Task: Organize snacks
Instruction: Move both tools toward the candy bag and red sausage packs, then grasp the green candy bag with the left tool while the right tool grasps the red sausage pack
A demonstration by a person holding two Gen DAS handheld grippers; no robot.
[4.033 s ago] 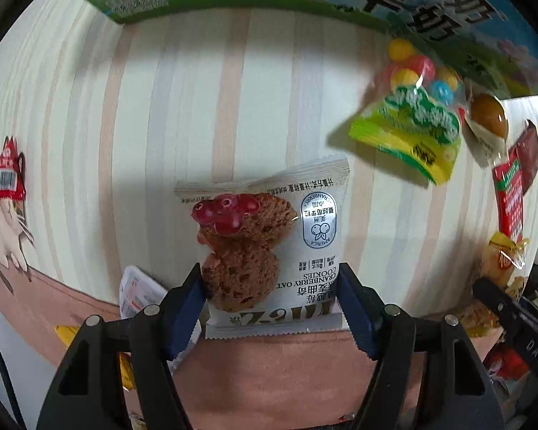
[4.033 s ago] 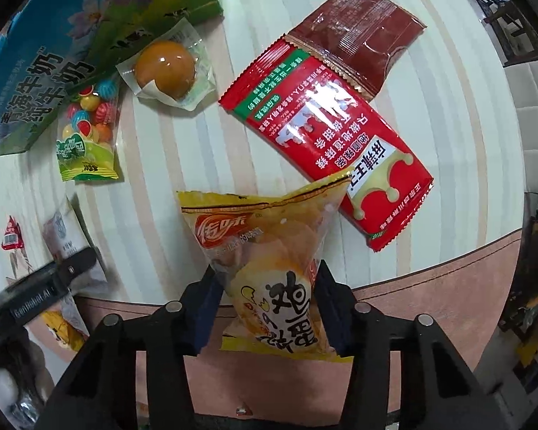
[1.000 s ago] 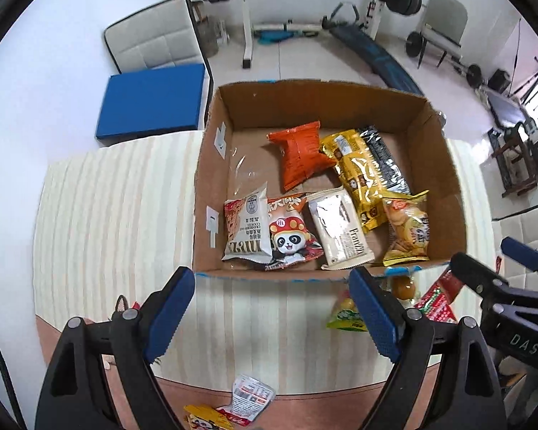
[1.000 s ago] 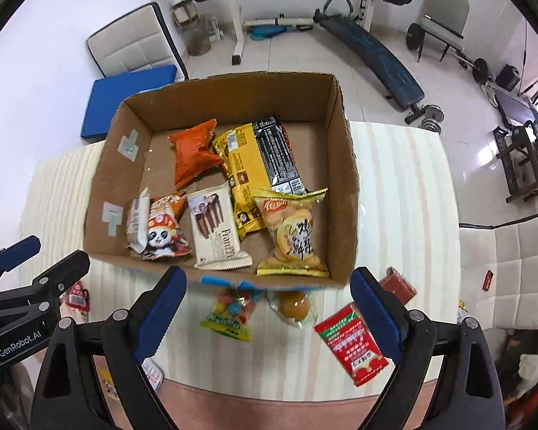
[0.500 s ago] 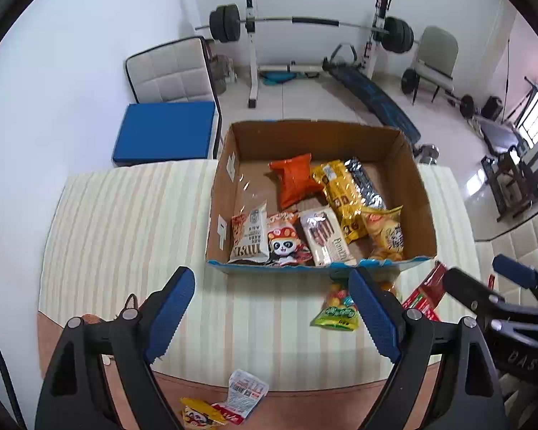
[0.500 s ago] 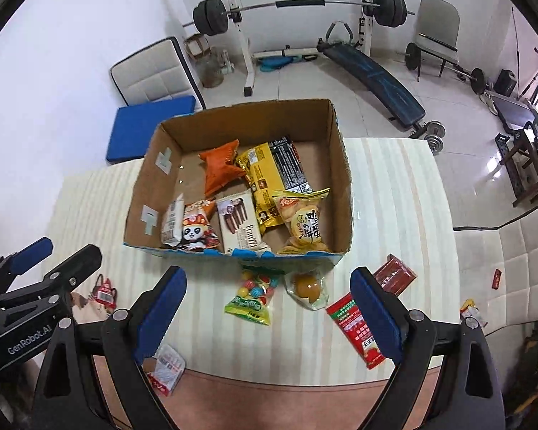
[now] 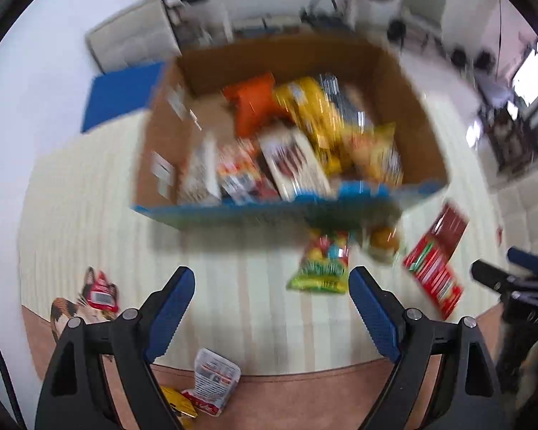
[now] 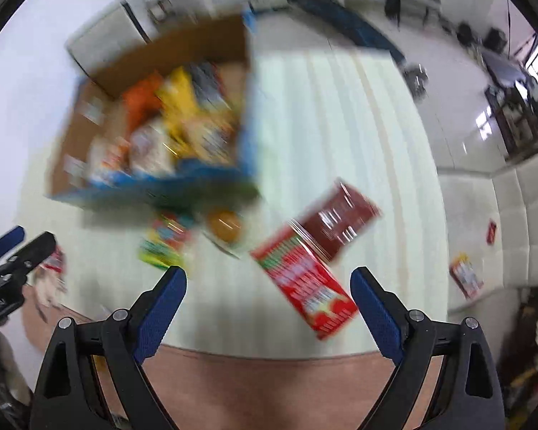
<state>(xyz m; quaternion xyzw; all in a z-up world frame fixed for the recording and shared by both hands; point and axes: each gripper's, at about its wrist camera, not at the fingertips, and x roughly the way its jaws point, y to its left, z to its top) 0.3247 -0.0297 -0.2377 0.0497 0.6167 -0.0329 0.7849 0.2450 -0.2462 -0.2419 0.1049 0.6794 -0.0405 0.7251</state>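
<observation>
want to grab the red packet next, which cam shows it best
The right wrist view: the red packet lies whole and large between the open fingers. In the left wrist view it sits small and blurred near the right edge.

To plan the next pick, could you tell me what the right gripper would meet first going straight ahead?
Probably the long red snack packet lying between the open right gripper fingers; blur leaves depth unclear.

Both views have turned motion-blurred since half a second ago. In the left wrist view the cardboard box (image 7: 290, 132) has grown and moved toward the upper centre. In the right wrist view the box (image 8: 154, 122) has slid to the upper left, and the red packet (image 8: 305, 286) now lies between the spread fingers, lower centre.
</observation>
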